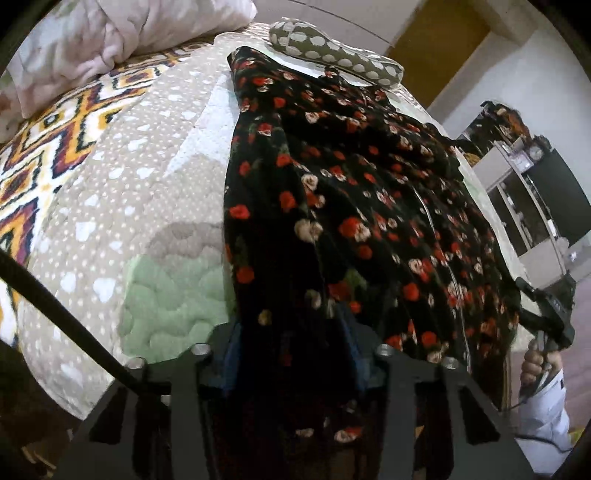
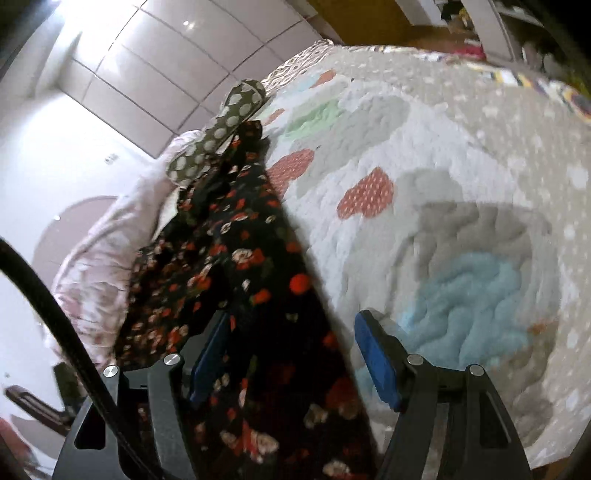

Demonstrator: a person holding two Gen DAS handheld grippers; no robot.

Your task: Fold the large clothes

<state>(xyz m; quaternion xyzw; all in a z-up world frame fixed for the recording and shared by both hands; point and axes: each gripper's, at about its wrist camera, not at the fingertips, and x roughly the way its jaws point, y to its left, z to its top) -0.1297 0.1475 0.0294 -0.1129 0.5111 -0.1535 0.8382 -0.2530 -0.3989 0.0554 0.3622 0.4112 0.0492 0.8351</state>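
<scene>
Quilted cotton covers the bed (image 1: 122, 206), a patchwork spread in beige, green, blue and red that carries everything. Along its far edge sit a pale pink duvet (image 1: 122, 33) bundled in one corner and a polka-dot pillow (image 1: 328, 48) lying flat.

Down the middle of the bed, from the pillow toward the near edge, stretches the black floral dress (image 1: 351, 192), laid out lengthwise and fairly smooth, probably so the hem can be carried up toward the top in one long fold.

At the near edge the left gripper (image 1: 291, 350) has its blue pads deep in the dark fabric, seemingly pinching one hem corner, though the cloth hides the fingertips and the hold is a judgement. The right gripper (image 2: 295, 354) sits at the other side of the hem with its fingers spread wide; the dress edge passes between them, touching neither pad clearly, so no grip looks made yet. Holding both corners would keep the hem straight during the fold.
</scene>
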